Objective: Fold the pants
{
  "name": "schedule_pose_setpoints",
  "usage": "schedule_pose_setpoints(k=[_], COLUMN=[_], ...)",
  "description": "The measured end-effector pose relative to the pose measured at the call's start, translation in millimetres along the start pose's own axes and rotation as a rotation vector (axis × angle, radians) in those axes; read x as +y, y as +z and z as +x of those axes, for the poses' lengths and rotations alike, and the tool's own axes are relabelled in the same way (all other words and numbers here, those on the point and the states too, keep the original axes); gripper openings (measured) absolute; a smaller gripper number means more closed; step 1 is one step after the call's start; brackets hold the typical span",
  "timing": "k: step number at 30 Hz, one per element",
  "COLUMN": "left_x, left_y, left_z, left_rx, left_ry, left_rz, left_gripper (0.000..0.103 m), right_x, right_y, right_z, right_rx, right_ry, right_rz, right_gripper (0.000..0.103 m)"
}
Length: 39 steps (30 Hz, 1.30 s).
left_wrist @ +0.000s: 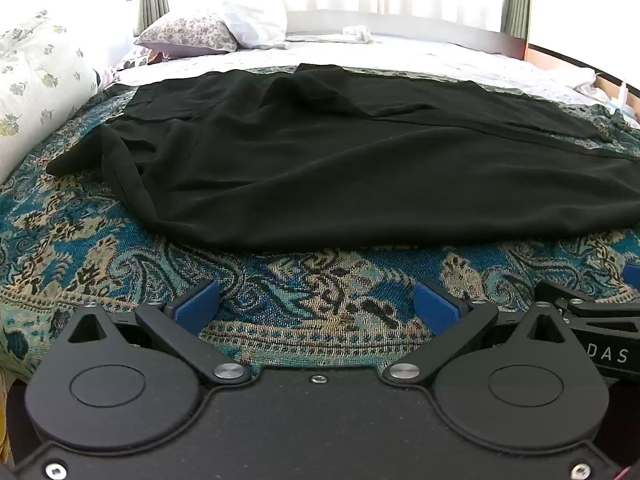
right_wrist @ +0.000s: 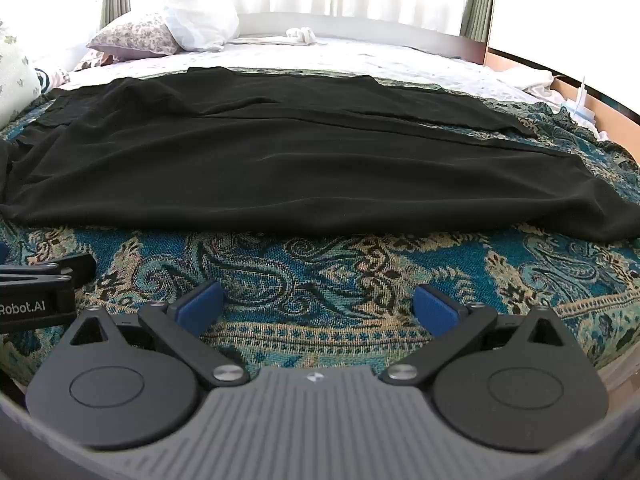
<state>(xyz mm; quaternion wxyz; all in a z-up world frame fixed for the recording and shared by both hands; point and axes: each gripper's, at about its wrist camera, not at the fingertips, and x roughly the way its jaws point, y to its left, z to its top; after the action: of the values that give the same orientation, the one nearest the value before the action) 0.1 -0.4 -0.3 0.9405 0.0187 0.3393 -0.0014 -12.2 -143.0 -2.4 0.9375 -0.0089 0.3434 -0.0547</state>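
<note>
Black pants [left_wrist: 320, 160] lie spread across a blue and tan paisley bedspread [left_wrist: 312, 276], waistband at the left, legs running to the right. The right wrist view shows the same pants [right_wrist: 288, 164], one leg lying over the other. My left gripper [left_wrist: 316, 304] hovers over the bedspread just short of the pants' near edge, open, with nothing between its blue pads. My right gripper [right_wrist: 318, 306] is likewise open over the bedspread, in front of the legs. Each gripper shows at the side of the other's view: the right one [left_wrist: 592, 320], the left one [right_wrist: 40, 284].
A white sheet [left_wrist: 400, 56] covers the far half of the bed. Pillows [left_wrist: 192, 32] lie at the far left, and a floral bolster [left_wrist: 36, 80] lies along the left side. A small white cloth [left_wrist: 356, 34] rests by the headboard. Bright curtained windows stand behind.
</note>
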Motion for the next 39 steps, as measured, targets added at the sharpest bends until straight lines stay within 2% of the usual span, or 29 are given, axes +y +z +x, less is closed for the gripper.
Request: schedule_pose_setpoints(k=[39], left_x=[0.2], left_y=[0.1], left_z=[0.1], left_rx=[0.007], left_ry=[-0.004], left_rz=[-0.005], left_gripper=[0.103], right_x=[0.3], right_y=[0.0], right_z=[-1.2], right_rx=[-0.004], right_ry=[-0.001], right_rz=[-0.001], right_gripper=[0.103])
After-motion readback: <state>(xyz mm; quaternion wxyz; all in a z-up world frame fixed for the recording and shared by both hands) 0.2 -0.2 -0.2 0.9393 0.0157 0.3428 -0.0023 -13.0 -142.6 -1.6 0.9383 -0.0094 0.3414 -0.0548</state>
